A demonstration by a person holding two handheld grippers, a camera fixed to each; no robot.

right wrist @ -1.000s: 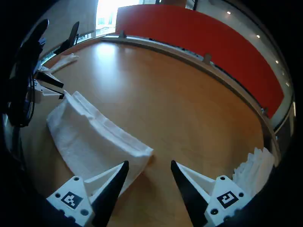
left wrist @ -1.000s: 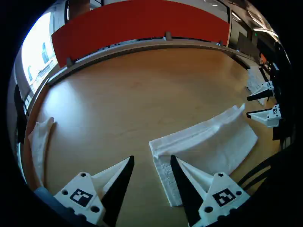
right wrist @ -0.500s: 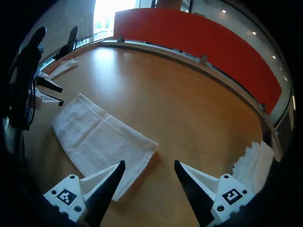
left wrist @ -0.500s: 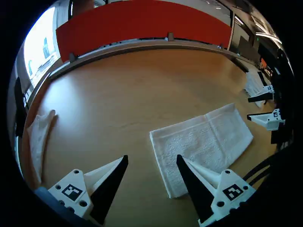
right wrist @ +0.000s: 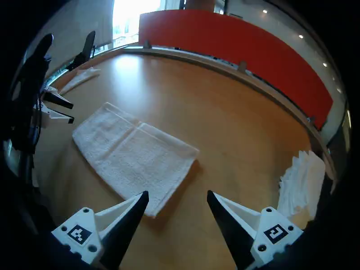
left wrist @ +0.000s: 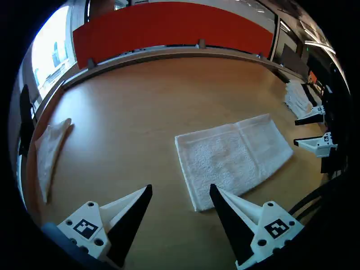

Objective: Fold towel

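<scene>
Counting what is lying in front of me

I am holding two two-finger tongs, the left gripper [left wrist: 180, 186] and the right gripper [right wrist: 175, 193]. I am seeing one flat white terry towel [left wrist: 231, 155], one stack of folded white towels [right wrist: 302, 182], one loose white cloth [left wrist: 48, 148], one wooden table [left wrist: 135, 103] and one long red panel [left wrist: 171, 24].

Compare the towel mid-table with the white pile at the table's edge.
The towel lies flat in a low, single rectangle; the pile is several layers stacked. The towel sits mid-table; the pile sits by the rim. Both are white cloth on the wooden table.
</scene>
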